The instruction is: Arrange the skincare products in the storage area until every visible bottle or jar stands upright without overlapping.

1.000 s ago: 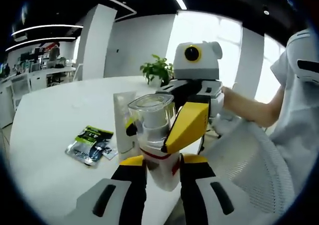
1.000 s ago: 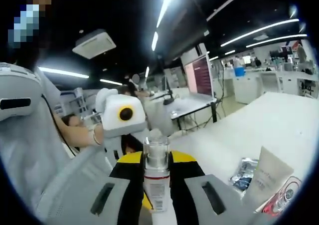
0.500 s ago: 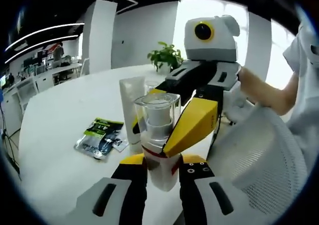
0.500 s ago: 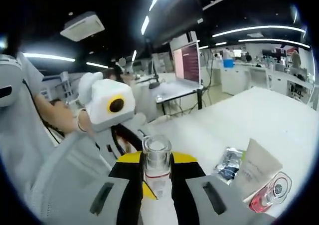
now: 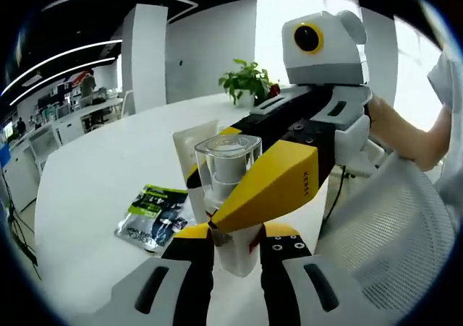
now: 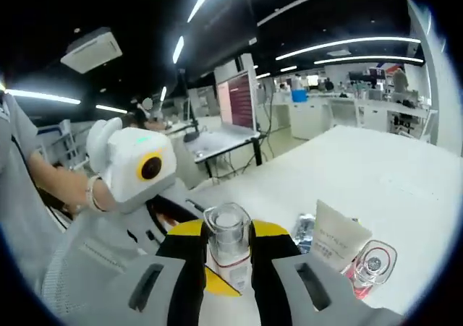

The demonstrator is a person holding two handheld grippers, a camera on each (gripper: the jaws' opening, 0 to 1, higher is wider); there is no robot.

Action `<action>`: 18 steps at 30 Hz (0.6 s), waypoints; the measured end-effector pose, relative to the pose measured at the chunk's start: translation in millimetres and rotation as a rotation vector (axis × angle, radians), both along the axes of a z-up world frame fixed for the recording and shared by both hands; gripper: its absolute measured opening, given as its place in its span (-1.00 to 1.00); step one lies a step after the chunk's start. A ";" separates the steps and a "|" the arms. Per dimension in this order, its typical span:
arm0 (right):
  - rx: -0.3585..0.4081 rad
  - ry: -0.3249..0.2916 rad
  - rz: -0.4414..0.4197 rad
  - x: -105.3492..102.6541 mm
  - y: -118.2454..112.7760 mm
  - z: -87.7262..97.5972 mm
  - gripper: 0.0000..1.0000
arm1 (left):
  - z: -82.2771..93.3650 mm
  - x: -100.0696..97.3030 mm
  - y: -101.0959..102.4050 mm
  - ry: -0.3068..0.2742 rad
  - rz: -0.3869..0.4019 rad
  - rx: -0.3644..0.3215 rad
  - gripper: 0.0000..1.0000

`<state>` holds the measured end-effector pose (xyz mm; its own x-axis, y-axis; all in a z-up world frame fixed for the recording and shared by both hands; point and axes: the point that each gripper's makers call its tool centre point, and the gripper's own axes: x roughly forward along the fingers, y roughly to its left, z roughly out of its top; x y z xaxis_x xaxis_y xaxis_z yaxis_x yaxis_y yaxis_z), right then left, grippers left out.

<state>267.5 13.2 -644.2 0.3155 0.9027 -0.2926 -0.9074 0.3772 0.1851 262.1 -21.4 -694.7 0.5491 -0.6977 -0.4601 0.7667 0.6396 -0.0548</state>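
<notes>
A white bottle with a red band and a clear square cap stands between my left gripper's jaws, which are shut on its lower body. My right gripper reaches in from the right and is shut on the same bottle just under the cap. In the right gripper view the bottle sits upright between my right gripper's jaws, and the left gripper comes in from the left below it. The bottle is held above the white table's near edge.
A white tube and a green-black sachet are on the table. The right gripper view shows the tube, a pink bottle with a clear cap lying beside it and the sachet. A mesh chair is at right.
Both views have shifted with the hands. The right gripper looms larger and closer in the left gripper view. Both stay shut on the bottle.
</notes>
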 end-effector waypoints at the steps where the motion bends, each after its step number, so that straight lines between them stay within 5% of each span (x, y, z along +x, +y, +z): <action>1: 0.003 -0.004 -0.011 2.5 -1.5 0.6 -0.54 | 1.0 2.7 -1.0 -0.003 0.006 -0.010 -0.60; 18: -0.071 -0.042 -0.034 9.1 -4.5 -9.0 -0.57 | -17.3 7.8 -2.6 -0.033 0.006 0.038 -0.58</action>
